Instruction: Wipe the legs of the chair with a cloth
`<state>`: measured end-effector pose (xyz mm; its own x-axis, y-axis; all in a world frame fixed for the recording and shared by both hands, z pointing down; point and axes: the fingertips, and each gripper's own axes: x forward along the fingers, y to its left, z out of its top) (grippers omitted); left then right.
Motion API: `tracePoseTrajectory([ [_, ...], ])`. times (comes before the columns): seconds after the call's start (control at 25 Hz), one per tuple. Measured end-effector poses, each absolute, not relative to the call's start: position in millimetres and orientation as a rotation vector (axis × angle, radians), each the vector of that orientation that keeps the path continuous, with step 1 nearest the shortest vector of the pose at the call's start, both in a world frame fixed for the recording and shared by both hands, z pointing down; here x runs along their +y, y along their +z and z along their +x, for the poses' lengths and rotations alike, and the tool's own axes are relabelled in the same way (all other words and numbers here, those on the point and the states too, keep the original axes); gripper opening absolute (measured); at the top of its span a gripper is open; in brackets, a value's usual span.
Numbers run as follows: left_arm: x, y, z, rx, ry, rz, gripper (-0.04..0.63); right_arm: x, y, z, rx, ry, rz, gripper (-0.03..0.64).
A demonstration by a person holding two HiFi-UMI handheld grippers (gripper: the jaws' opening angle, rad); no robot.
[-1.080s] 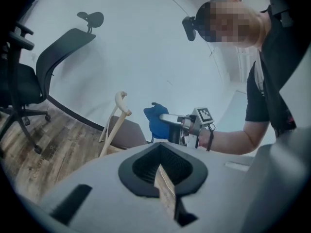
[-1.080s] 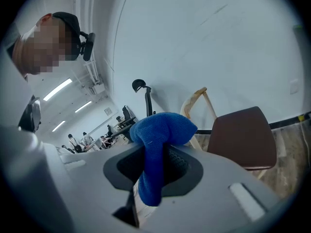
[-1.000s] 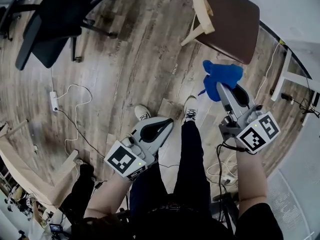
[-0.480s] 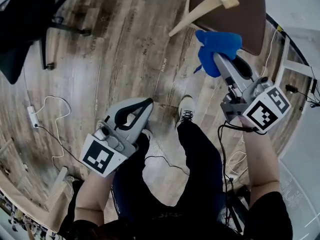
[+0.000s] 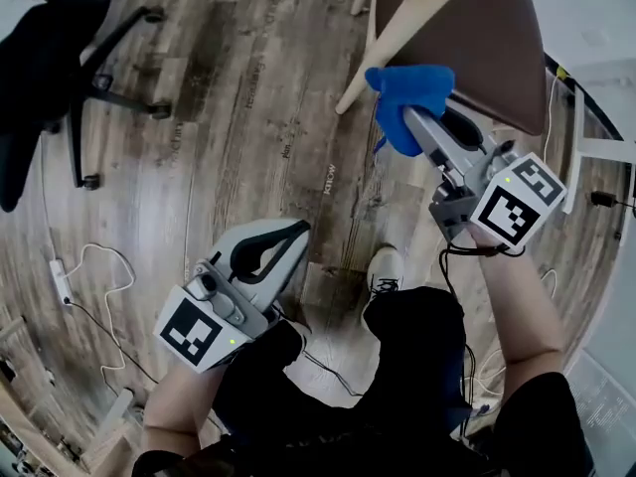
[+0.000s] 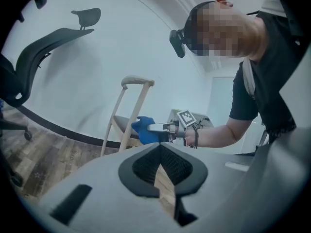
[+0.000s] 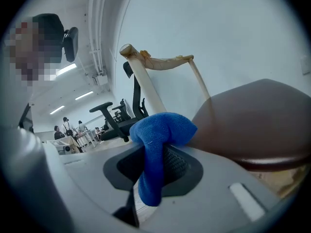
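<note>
A wooden chair with a brown seat (image 5: 492, 53) and pale legs stands at the top right of the head view. One chair leg (image 5: 393, 43) slants down to the floor. My right gripper (image 5: 407, 117) is shut on a blue cloth (image 5: 402, 97), which hangs just below that leg; contact is unclear. In the right gripper view the cloth (image 7: 160, 135) bulges from the right gripper (image 7: 158, 152), with the seat (image 7: 252, 120) to the right and a pale leg (image 7: 143, 81) behind. My left gripper (image 5: 300, 230) is shut and holds nothing, lower left over the floor. The left gripper (image 6: 159, 152) faces the chair (image 6: 127, 115).
A black office chair (image 5: 45, 38) with a wheeled base stands at the top left. A white cable and power strip (image 5: 60, 276) lie on the wood floor at the left. A white frame leg (image 5: 578, 137) is at the right edge. The person's shoe (image 5: 383, 271) is below the chair.
The person has stepped toward the wooden chair, so it fills more of the view. My right gripper has carried the cloth up beside the chair leg. The left gripper stays low and shut.
</note>
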<state>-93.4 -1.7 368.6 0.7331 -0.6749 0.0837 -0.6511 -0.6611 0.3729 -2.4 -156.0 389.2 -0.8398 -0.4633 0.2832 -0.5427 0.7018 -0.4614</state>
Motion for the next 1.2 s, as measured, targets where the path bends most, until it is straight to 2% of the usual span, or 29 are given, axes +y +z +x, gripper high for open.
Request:
tracePoseTrajectory([
  [0.4,-49.5,414.4,-104.4,-0.983,-0.205,2.592,0.005,-175.8,454.4,-7.5,-2.836,0.714,0.796,0.086],
  [0.68,-72.3,434.6,-126.8,-1.101,-0.152,2.584,0.005,-189.7,513.9,-15.6,-2.833,0.704,0.758,0.086],
  [0.88,-71.6,446.2,-115.8,-1.055,-0.089,2.59,0.005,-195.6,557.7,-24.3,-2.803,0.722,0.74,0.086],
  [1.2,-70.8,453.7,-113.9,-1.026,-0.032,2.606,0.005,-213.4,673.2,-18.8,-2.638,0.833,0.808,0.086],
])
